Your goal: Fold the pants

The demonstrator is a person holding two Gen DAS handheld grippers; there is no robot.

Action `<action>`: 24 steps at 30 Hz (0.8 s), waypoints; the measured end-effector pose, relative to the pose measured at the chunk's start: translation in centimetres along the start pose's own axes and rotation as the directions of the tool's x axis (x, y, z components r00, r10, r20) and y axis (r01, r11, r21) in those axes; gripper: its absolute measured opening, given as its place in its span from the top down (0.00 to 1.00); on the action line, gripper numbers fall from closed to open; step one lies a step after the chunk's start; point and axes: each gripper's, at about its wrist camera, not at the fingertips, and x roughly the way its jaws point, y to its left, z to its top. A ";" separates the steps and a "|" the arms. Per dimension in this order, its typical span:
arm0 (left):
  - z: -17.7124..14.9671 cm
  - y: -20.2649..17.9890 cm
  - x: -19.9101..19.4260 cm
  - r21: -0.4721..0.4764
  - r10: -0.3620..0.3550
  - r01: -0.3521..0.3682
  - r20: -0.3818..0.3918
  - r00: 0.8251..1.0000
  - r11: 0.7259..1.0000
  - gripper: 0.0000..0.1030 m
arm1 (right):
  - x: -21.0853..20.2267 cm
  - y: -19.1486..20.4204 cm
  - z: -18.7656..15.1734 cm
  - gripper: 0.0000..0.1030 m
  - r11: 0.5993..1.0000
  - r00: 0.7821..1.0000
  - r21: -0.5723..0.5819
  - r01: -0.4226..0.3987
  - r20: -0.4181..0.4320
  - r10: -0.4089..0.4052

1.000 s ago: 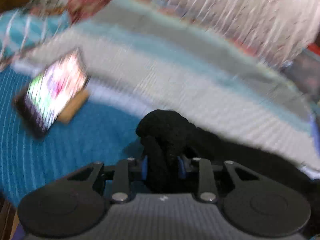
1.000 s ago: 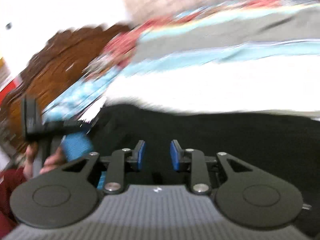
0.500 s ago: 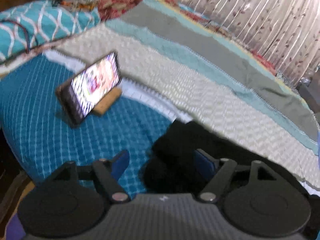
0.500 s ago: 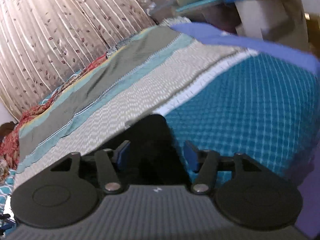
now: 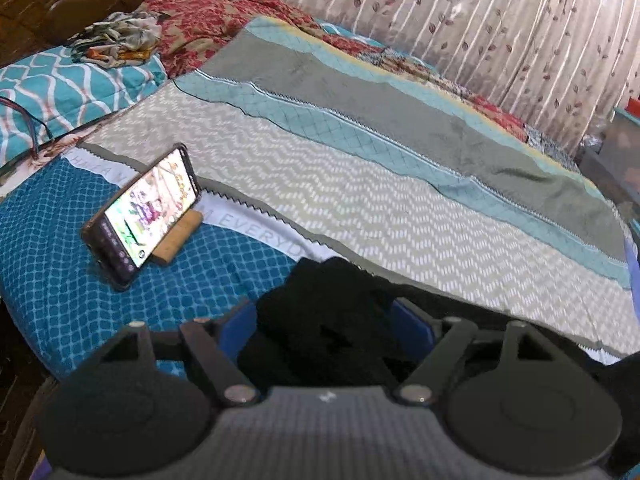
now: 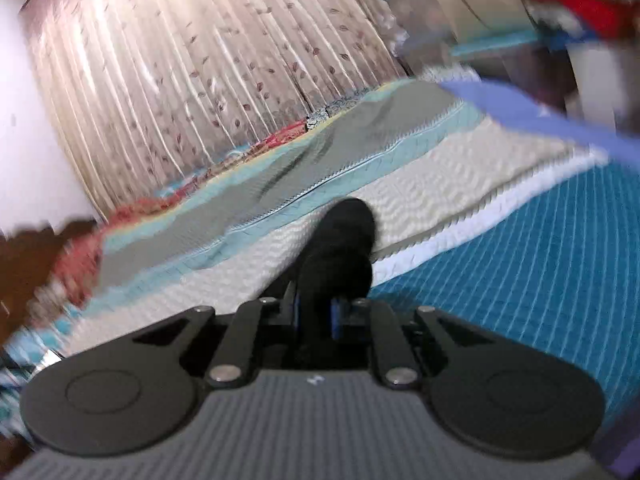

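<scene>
Left wrist view: black pants (image 5: 320, 320) bunch featureless on the bed (image 5: 360, 208) at 6 o'clock, lower part hidden by the left tool (image 5: 324, 324), jaws opening, pads clear. Right wrist view, blurred: right tool (image 6: 314, 316) closing, pinching a dark fold.

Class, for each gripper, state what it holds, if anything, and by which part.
The right gripper is closing on a bunched fold of the black fabric pants. The left gripper, opening, straddles the pants without pinching them.
</scene>
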 end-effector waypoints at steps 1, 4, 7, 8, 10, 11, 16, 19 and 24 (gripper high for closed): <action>-0.1 -0.2 0.1 0.001 0.000 0.000 -0.005 1.000 1.000 0.26 | 1.3 -1.1 -0.9 0.84 0.996 0.994 0.000 0.086 -0.062 -0.085; -0.5 -0.6 0.5 0.017 0.006 -0.006 -0.020 1.000 1.000 0.26 | 2.0 -4.6 -3.0 0.83 0.974 0.987 0.178 0.137 -0.106 -0.119; -0.8 -0.5 0.9 0.030 0.020 -0.019 -0.033 0.999 0.999 0.26 | 1.9 -3.8 -2.7 0.82 0.975 0.982 0.140 0.172 -0.108 -0.158; -0.9 -0.4 1.1 0.023 0.021 -0.020 -0.038 0.999 1.000 0.26 | 1.8 -3.3 -2.6 0.82 0.977 0.979 0.108 0.183 -0.108 -0.171; -0.8 0.2 1.0 -0.002 0.023 -0.023 -0.041 0.999 1.000 0.26 | 1.8 -3.2 -2.2 0.75 0.976 0.977 0.097 0.193 -0.110 -0.182; -0.9 0.5 0.9 -0.009 0.023 -0.023 -0.038 0.999 1.000 0.26 | 1.2 -3.1 -2.2 0.65 0.971 0.975 0.111 0.212 -0.093 -0.202; -0.7 2.7 0.5 -0.045 0.056 -0.058 -0.036 0.998 0.997 0.23 | -1.6 -1.2 0.4 0.61 0.987 0.985 0.066 0.147 0.082 -0.152; -0.7 3.9 0.3 -0.085 0.051 -0.054 -0.031 0.998 0.995 0.23 | -1.5 -0.6 1.2 0.59 0.990 0.987 0.010 0.142 0.080 -0.142; -0.7 4.7 0.6 -0.093 0.056 -0.059 -0.038 0.998 0.994 0.22 | -1.0 -3.3 0.5 0.54 0.968 0.983 0.180 0.177 0.016 -0.183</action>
